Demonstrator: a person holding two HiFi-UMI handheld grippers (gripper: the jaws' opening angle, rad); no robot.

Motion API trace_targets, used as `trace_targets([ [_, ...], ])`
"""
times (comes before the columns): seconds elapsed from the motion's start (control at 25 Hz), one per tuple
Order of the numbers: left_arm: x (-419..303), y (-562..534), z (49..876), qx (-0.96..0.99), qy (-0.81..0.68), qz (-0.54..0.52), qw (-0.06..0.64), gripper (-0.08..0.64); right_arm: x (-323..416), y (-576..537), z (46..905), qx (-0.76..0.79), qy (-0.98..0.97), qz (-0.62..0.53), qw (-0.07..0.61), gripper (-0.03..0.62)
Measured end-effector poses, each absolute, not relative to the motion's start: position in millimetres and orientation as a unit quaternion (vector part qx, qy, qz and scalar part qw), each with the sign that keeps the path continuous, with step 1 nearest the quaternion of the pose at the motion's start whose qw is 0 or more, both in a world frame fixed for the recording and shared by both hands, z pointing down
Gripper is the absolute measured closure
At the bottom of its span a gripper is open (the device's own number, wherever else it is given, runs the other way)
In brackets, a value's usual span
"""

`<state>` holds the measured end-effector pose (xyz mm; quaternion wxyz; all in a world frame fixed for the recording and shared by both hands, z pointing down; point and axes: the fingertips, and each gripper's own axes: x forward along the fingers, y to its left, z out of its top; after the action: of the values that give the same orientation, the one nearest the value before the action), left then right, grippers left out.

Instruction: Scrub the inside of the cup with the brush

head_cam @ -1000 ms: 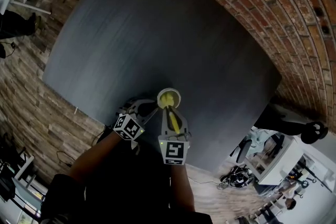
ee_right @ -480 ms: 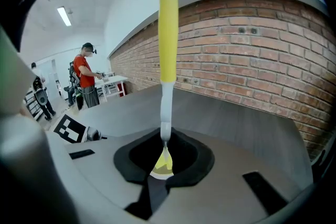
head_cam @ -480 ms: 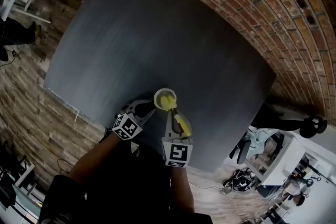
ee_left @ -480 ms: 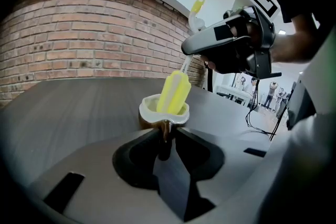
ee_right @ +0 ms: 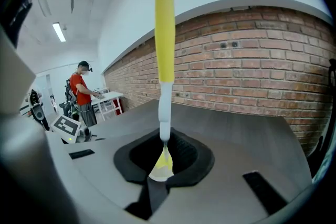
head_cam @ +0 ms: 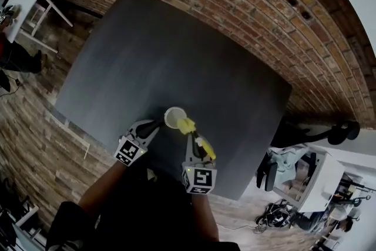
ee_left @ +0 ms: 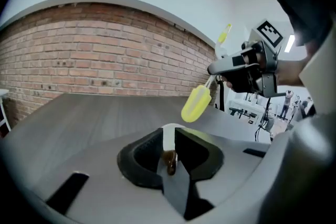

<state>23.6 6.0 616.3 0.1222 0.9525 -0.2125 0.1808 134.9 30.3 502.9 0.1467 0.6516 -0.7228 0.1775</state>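
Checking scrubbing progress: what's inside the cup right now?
From the head view the cup looks empty and pale inside. The brush head hangs just outside its rim, in the right tongs. The left tongs cover the cup's bottom in their own view.

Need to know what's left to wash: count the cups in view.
1: the white cup, gripped at its rim by the left gripper, over the table's near edge. None appears hidden.

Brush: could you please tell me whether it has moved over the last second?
Yes. The brush was dipped in the cup; now its head is out, just right of the rim in the head view.
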Motion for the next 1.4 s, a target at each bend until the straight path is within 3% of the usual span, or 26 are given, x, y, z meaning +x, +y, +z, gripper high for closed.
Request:
trace_targets([
  [0.32,34,43,519,0.959,-0.245,0.107,0.094,0.495,146,79,463,0.655,-0.73,0.166,0.107,0.545],
  [0.96,7,113,406,0.945,-0.292,0.041,0.141,0.514,127,150,410,0.649,-0.742,0.145,0.085,0.545],
  [1.4,-3,106,385,0.96,-0.273,0.012,0.057,0.514,106,152,404,0.675,-0.719,0.143,0.084,0.545],
])
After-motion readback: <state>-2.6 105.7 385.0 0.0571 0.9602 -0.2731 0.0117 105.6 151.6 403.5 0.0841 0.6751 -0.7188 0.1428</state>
